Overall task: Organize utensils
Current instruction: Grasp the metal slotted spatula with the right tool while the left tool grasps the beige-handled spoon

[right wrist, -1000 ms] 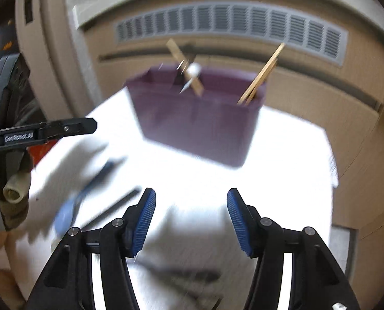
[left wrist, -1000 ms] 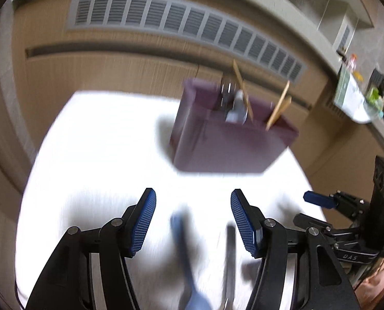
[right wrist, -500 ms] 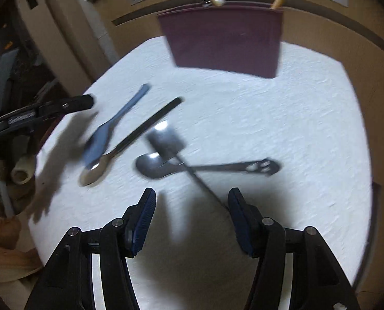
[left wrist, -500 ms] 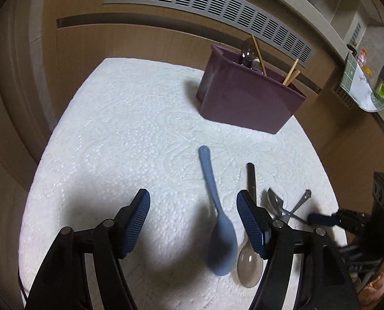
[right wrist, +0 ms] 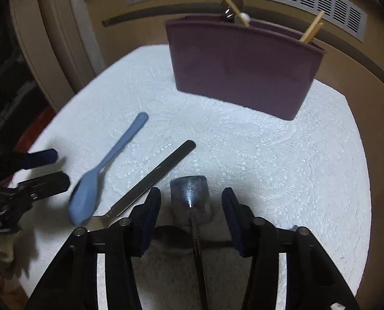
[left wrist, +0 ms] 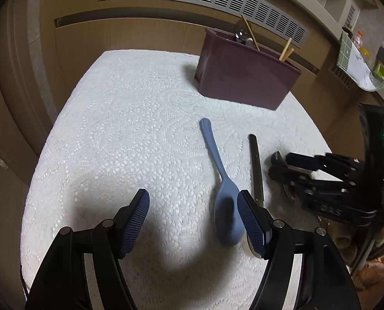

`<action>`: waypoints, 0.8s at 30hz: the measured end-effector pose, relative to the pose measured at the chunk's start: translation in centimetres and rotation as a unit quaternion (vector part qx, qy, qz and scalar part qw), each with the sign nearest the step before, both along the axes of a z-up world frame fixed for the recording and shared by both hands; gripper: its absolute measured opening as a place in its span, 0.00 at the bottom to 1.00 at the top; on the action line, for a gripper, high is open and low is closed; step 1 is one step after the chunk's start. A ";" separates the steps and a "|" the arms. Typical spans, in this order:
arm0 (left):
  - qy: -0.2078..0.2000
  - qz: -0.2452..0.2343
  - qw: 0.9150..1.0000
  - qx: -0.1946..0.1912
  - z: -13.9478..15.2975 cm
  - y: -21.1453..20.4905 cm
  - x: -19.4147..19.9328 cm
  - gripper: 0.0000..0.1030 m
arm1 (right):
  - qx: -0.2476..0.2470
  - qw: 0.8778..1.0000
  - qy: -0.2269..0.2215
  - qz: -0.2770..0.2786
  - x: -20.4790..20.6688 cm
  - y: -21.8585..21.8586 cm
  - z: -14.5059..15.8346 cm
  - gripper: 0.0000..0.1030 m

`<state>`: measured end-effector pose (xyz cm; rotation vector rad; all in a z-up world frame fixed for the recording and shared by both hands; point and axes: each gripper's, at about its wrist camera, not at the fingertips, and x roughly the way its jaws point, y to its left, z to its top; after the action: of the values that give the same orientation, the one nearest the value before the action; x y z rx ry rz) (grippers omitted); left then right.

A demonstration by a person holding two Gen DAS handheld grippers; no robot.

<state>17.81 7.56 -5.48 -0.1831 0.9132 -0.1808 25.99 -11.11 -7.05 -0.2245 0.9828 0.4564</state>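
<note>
Closing in from above, the right gripper (right wrist: 190, 215) narrows its jaws around a small metal scoop-headed utensil (right wrist: 189, 192) lying on the white lace-patterned cloth (right wrist: 282, 160); the blue pads stand either side of its handle with gaps showing, not yet pressing. Beneath that handle a dark spoon bowl (right wrist: 168, 232) peeks out, crossing under it. Just beside the gripper's left finger runs a long flat metal handle (right wrist: 161, 170), slanting toward the cloth's middle, and beyond it lies the blue spoon (right wrist: 106, 170), bowl toward the near edge. Over on the left gripper (left wrist: 193, 219), the jaws hang wide with nothing gripped; the blue spoon's bowl (left wrist: 228, 217) sits just inside its right finger, on the cloth. Toward the far edge stands the maroon utensil holder (right wrist: 241, 64), upright, with wooden chopsticks (right wrist: 310, 29) and a metal spoon (left wrist: 239, 32) poking out of its top.
</note>
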 end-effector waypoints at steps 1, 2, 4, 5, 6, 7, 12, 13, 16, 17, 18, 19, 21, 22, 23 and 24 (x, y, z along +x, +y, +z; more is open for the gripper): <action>0.002 -0.005 1.000 0.002 -0.1 -0.2 -0.1 0.69 | -0.005 1.000 0.000 0.003 -0.1 0.2 -0.3 0.38; 0.003 -0.008 1.000 0.002 -0.2 -0.3 -0.1 0.69 | -0.012 1.000 -0.007 0.005 -0.2 0.4 -0.5 0.33; 0.008 -0.013 1.000 0.002 -0.4 -0.7 -0.1 0.69 | -0.026 0.999 -0.018 0.011 -0.5 0.5 -0.5 0.29; 0.010 -0.015 1.000 -0.001 -0.4 -0.8 -0.1 0.69 | -0.027 0.999 -0.019 0.011 -0.7 0.3 -0.3 0.29; 0.011 -0.019 1.000 -0.004 -0.5 -1.1 -0.1 0.69 | -0.021 1.000 -0.018 0.010 -0.8 -0.1 -0.1 0.29; 0.011 -0.022 1.000 -0.005 -0.4 -1.4 -0.1 0.69 | -0.017 1.000 -0.018 0.007 -0.9 -0.6 0.1 0.29; 0.012 -0.044 0.999 -0.003 -0.1 -3.2 0.3 0.69 | -0.001 0.999 -0.024 -0.020 -2.4 -3.8 1.7 0.29; 0.012 -0.051 0.999 -0.004 0.0 -3.6 0.4 0.69 | 0.004 0.999 -0.024 -0.027 -2.6 -4.5 1.9 0.29; 0.003 -0.091 0.996 -0.002 0.8 -5.5 0.4 0.61 | 0.013 0.999 -0.028 -0.042 -3.0 -5.7 2.0 0.29; -0.001 -0.106 0.994 0.004 1.2 -6.1 0.5 0.56 | 0.016 0.998 -0.029 -0.049 -3.2 -6.2 2.0 0.29; -0.003 -0.118 0.993 0.008 1.5 -6.7 0.8 0.54 | 0.020 0.998 -0.028 -0.052 -3.3 -6.6 2.0 0.29; -0.001 -0.136 0.991 0.006 1.8 -7.4 1.4 0.51 | 0.025 0.998 -0.026 -0.055 -3.4 -6.9 1.9 0.29; 0.012 -0.158 0.987 0.009 2.0 -8.6 3.3 0.50 | 0.031 0.997 -0.027 -0.062 -3.7 -7.3 1.7 0.29; 0.019 -0.159 0.987 0.021 1.9 -9.2 4.5 0.46 | 0.035 0.997 -0.025 -0.065 -3.8 -7.5 1.6 0.29; 0.026 -0.160 0.986 0.032 1.6 -9.7 5.4 0.39 | 0.039 0.997 -0.023 -0.067 -3.9 -7.7 1.4 0.29; 0.042 -0.159 0.985 0.049 1.2 -10.4 6.9 0.34 | 0.041 0.997 -0.021 -0.070 -4.0 -7.8 1.3 0.29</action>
<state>24.69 -2.79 -4.28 0.0489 1.0295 -0.4248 22.02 -18.88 -5.80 -0.0913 0.9297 0.3614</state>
